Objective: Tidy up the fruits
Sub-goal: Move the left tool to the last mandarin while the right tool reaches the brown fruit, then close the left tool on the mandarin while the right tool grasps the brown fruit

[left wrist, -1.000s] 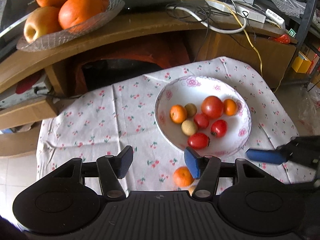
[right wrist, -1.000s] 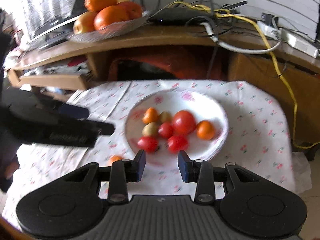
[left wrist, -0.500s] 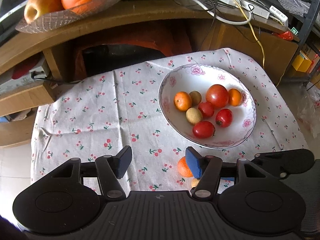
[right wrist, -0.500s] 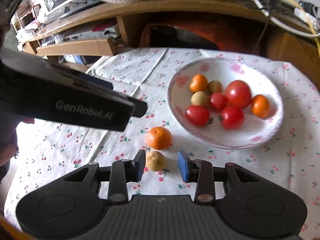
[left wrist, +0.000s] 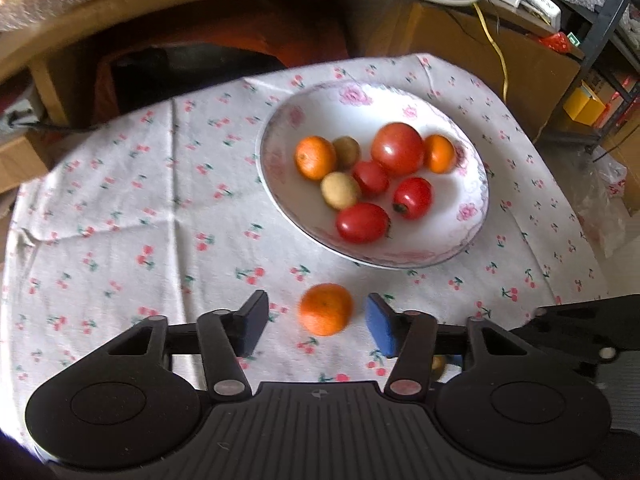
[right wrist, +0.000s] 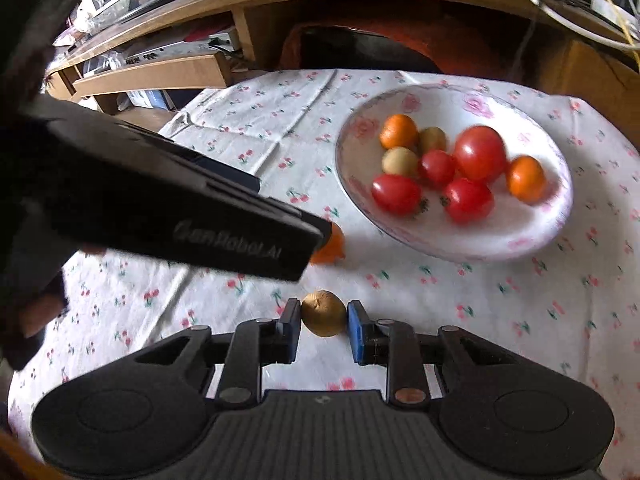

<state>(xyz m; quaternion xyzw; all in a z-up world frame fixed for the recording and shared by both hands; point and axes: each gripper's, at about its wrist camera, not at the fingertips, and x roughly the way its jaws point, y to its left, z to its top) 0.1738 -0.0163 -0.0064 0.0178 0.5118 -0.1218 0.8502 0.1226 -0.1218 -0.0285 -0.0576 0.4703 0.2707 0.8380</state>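
The left gripper [left wrist: 316,322] has its jaws spread wide, with a small round orange mandarin [left wrist: 326,309] sitting on the cloth between them; there is clear cloth on either side of the fruit, so neither blue pad touches it. The right gripper [right wrist: 323,330] has its jaws drawn in close around a small tan-brown round fruit [right wrist: 323,313], the left pad seeming to meet its skin and the right pad just beside it (whether the pinch is firm cannot be told).

Both fruits lie on the white cherry-print tablecloth [left wrist: 132,216] covering the surface, outside the bowl. In the left wrist view the wide white ceramic bowl with pink flowers on its rim [left wrist: 352,94] sits at 1 o'clock from the mandarin, near it but apart. In the right wrist view the same bowl [right wrist: 476,102] lies at 1 o'clock from the tan fruit, and the mandarin [right wrist: 334,246] shows at 12 o'clock, half hidden behind the black body of the left gripper [right wrist: 180,208], which crosses from 9 o'clock.

Inside the bowl are a large red tomato [left wrist: 397,148], three small red tomatoes, two small mandarins and two tan fruits.
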